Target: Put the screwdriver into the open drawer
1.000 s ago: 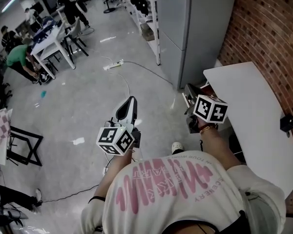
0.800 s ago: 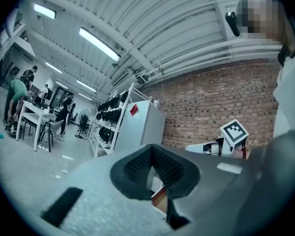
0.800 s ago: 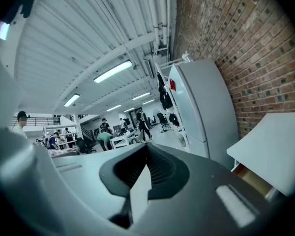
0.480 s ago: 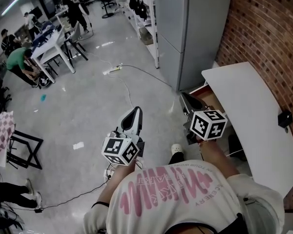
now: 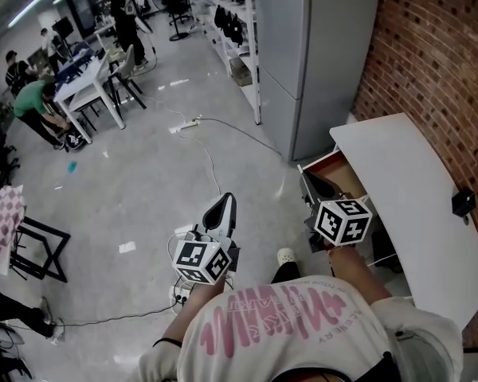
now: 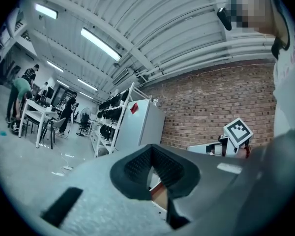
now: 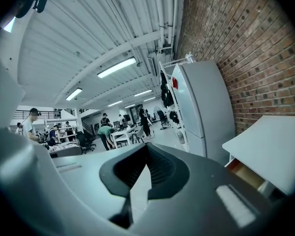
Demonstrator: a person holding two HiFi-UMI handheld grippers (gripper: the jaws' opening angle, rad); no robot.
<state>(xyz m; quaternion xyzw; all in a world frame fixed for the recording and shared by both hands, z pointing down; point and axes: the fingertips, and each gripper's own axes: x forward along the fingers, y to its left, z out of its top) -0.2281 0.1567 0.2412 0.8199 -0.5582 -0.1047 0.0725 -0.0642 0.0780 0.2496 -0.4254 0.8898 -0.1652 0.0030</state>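
Note:
No screwdriver shows in any view. The open drawer (image 5: 340, 170), wooden inside, sticks out from under the white table (image 5: 406, 181) by the brick wall. My right gripper (image 5: 313, 185) hovers just left of the drawer's front; it is shut and holds nothing. In the right gripper view the right gripper (image 7: 137, 181) points past the drawer (image 7: 247, 174) toward the room. My left gripper (image 5: 223, 208) is over the bare floor, well left of the drawer, shut and empty. In the left gripper view the left gripper (image 6: 156, 181) points toward the drawer (image 6: 160, 196).
A tall grey cabinet (image 5: 319, 46) stands beyond the drawer, against the brick wall (image 5: 438, 46). A small black object (image 5: 462, 201) lies on the table. A cable and power strip (image 5: 187, 123) cross the floor. People at desks (image 5: 32, 102) are at the far left.
Both grippers have slid lower in the head view, the left one also to the right. More of the open drawer now shows beside the right gripper. Both stay shut.

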